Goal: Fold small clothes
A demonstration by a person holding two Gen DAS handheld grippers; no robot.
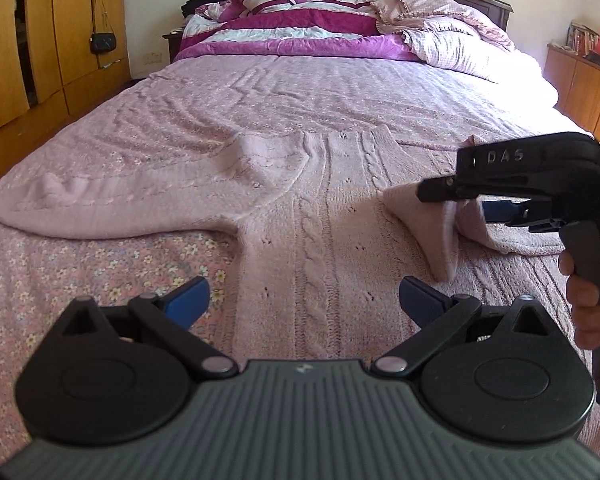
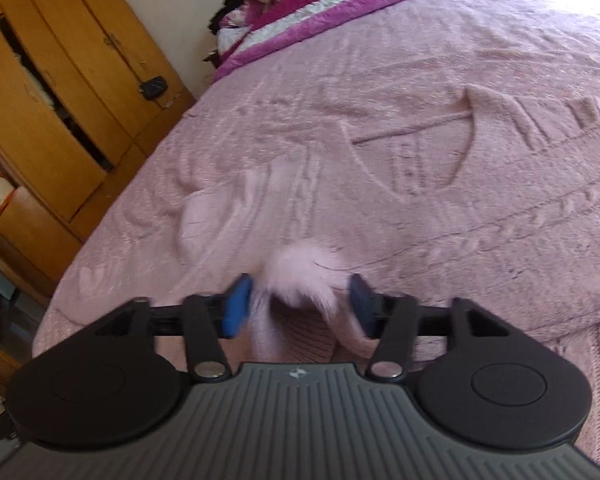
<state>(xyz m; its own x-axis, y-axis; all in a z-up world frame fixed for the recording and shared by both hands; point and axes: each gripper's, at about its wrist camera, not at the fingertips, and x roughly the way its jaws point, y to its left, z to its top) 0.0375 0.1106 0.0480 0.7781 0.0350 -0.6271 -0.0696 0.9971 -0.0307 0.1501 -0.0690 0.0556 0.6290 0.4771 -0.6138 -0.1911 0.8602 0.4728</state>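
Pink cable-knit sweater (image 1: 320, 208) lies spread flat on the bed (image 1: 340, 92), one sleeve stretched out to the left, the other sleeve (image 1: 428, 224) folded in over the body. The left hand-held gripper (image 1: 302, 300) hovers over the sweater's lower part with its blue pads wide apart and nothing between them. The right hand-held gripper (image 2: 300, 304) has its pads apart too; the sleeve cuff (image 2: 304, 276) sits blurred between them, not pressed. A hand (image 1: 584, 304) grips its handle.
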